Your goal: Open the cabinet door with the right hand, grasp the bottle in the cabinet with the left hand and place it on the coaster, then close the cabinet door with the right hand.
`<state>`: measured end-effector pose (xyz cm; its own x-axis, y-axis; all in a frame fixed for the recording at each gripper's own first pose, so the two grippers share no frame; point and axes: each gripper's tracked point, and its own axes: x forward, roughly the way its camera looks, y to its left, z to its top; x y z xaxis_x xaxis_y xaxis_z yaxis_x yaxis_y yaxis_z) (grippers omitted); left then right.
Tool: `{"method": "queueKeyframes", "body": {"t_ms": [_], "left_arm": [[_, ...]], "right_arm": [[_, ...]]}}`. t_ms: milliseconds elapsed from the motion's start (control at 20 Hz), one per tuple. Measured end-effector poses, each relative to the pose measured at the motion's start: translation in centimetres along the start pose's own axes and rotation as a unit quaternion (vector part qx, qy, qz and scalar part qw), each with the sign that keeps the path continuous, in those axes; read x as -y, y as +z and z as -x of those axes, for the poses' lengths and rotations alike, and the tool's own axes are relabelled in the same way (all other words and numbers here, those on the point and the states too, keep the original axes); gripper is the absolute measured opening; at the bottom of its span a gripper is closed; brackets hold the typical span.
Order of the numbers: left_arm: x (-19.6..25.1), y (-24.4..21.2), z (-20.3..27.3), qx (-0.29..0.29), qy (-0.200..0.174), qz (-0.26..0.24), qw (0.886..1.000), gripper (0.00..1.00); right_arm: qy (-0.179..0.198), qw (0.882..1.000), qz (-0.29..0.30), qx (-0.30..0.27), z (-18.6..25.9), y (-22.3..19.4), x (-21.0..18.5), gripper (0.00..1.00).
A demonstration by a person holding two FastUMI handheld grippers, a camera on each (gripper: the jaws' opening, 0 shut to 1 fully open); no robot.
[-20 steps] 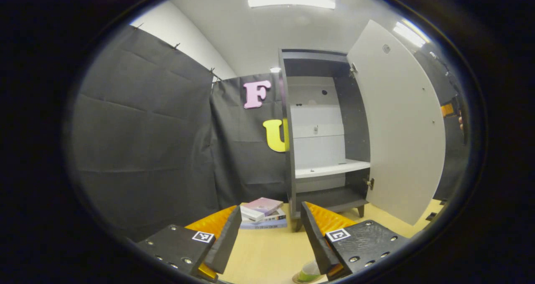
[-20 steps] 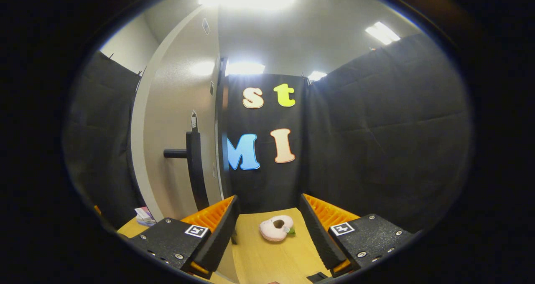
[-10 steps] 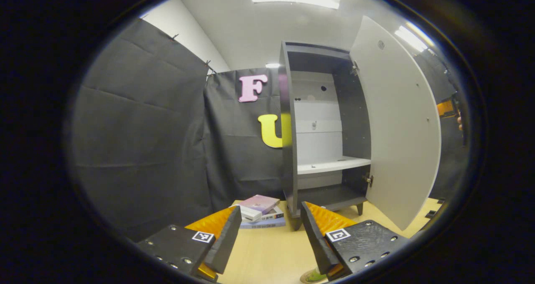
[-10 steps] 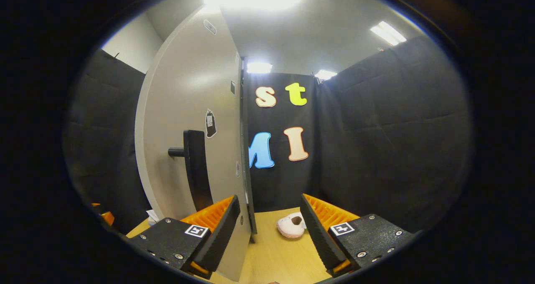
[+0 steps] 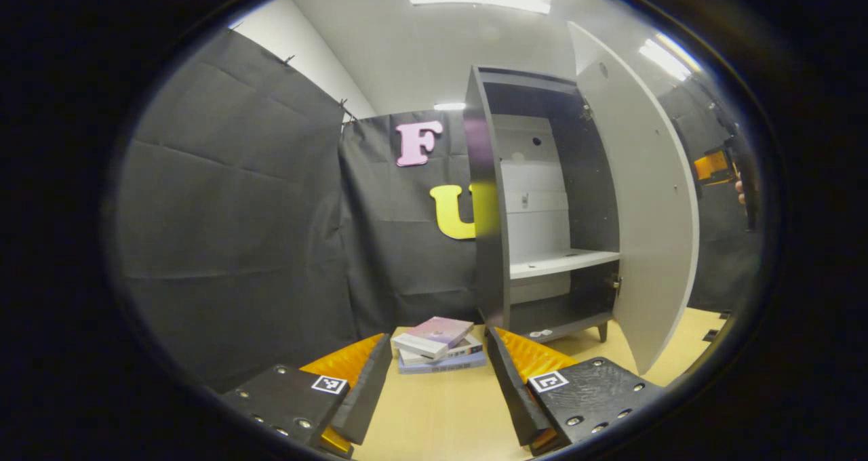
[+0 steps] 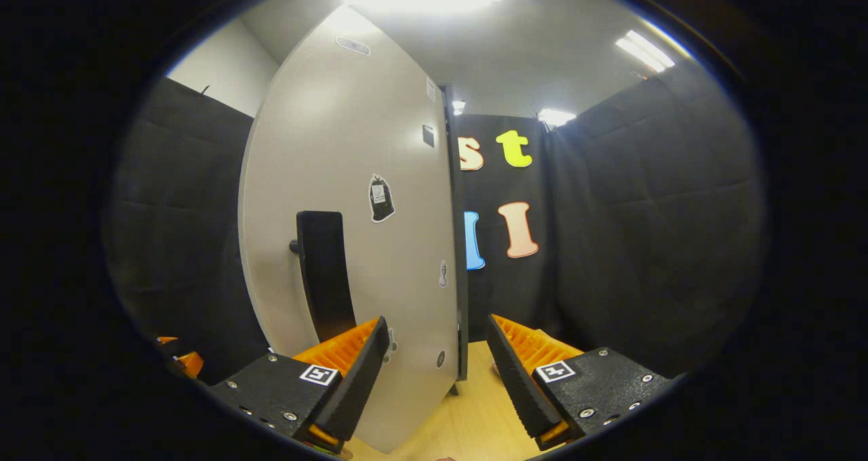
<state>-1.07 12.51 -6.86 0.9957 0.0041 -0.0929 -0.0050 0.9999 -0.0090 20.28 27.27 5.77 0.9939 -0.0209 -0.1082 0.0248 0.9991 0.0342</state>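
Note:
The dark grey cabinet (image 5: 488,210) stands at the back of the wooden table, its inside bare around a white shelf (image 5: 563,263). Its light grey door (image 5: 644,196) hangs partly open, edge toward me. My left gripper (image 5: 437,386) is open low over the table with nothing between its fingers. In the right gripper view the door's outer face (image 6: 352,142) looms close, with its black handle (image 6: 325,271) above my left finger. My right gripper (image 6: 437,373) is open just in front of the door's lower part; I cannot tell whether it touches. The right gripper (image 5: 712,166) also peeks out beyond the door.
A stack of books (image 5: 441,346) lies on the table (image 5: 434,420) left of the cabinet's foot. Black cloth walls close in on all sides. Part of the left gripper's orange body (image 6: 183,363) shows low at the left of the door.
The door has swung further toward the cabinet and now hides the pink object on the table. The green thing under the left gripper has slipped out of the left gripper view.

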Motion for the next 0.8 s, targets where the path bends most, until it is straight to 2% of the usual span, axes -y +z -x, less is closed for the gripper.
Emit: {"method": "queueKeyframes", "body": {"t_ms": [300, 350, 500, 800], "left_arm": [[-3.3, -0.8, 0.9, -0.006, 0.019, 0.004, 1.0, 0.81], [-3.8, -0.9, 1.1, -0.006, 0.022, 0.004, 1.0, 0.81], [-4.8, -1.0, 1.5, -0.008, 0.031, 0.009, 0.999, 0.81], [-6.0, -0.7, 2.1, -0.007, 0.044, 0.009, 0.999, 0.81]], "right_arm": [[0.025, 1.0, -0.003, 0.002, -2.0, -0.4, -4.7, 0.9], [0.032, 0.999, -0.003, 0.004, -2.4, -0.2, -5.6, 0.88], [0.055, 0.998, -0.014, 0.007, -4.2, -0.1, -8.6, 0.92], [0.075, 0.997, 0.004, 0.011, -4.6, -0.5, -11.6, 0.92]]}}
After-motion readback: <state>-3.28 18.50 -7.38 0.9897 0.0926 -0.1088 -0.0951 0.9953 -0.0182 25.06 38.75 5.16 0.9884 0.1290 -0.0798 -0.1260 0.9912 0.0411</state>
